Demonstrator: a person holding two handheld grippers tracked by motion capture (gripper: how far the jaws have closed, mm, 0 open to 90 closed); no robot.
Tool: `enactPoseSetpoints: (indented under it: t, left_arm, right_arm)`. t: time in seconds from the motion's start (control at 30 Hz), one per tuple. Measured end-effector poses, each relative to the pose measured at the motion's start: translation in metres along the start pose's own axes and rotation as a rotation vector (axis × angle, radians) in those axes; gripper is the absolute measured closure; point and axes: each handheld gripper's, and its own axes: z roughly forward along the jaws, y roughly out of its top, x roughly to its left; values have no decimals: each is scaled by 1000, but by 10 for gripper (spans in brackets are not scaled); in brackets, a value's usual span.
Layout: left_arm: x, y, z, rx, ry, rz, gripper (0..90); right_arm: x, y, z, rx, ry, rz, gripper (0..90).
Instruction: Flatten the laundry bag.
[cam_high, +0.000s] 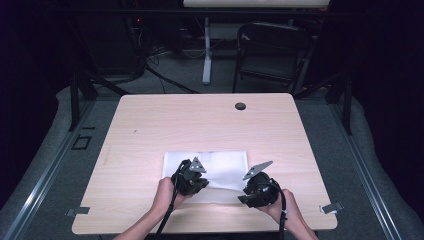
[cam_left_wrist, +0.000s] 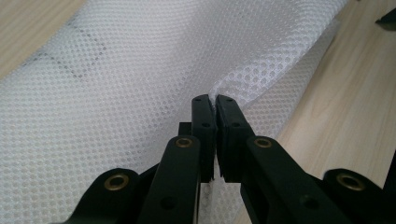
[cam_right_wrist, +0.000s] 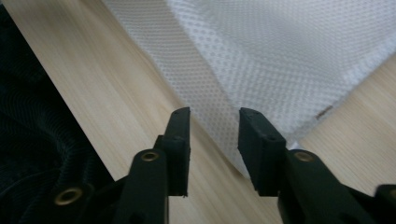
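A white mesh cloth (cam_high: 222, 161) lies folded on the near middle of the wooden table (cam_high: 200, 125). My left gripper (cam_high: 202, 181) rests at its near left part. In the left gripper view, that gripper (cam_left_wrist: 215, 100) is shut on a raised fold of the cloth (cam_left_wrist: 116, 93), which puckers at the fingertips. My right gripper (cam_high: 245, 195) is at the cloth's near right corner. In the right gripper view, its jaws (cam_right_wrist: 212, 135) stand apart with the cloth's (cam_right_wrist: 280, 56) folded edge running between them, and the pads do not press on it.
A round cable hole (cam_high: 240, 106) sits at the far middle of the table. Metal clips (cam_high: 332, 207) mark the near corners. A black chair (cam_high: 270, 50) stands beyond the far edge. The table's near edge and dark floor (cam_right_wrist: 32, 140) lie just left of the right jaws.
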Motion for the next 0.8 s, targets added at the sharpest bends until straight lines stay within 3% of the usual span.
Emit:
enactPoseSetpoints:
  t: [0.17,0.37,0.4,0.6,0.8]
  left_arm:
    - [3,2,-3,-9,8,-7,871]
    - [7,4,-7,-33,14,-24,871]
    - [7,5,-7,-40,11,-33,872]
    - [8,9,-7,-50,12,-34,873]
    - [6,11,-7,-54,12,-25,873]
  right_arm:
    - [8,4,15,-5,-4,-32,780]
    - [12,12,32,2,-22,-70,805]
    - [10,15,41,7,-33,-67,811]
    - [4,13,51,-14,-82,-40,828]
    - [-1,10,59,20,-88,-33,844]
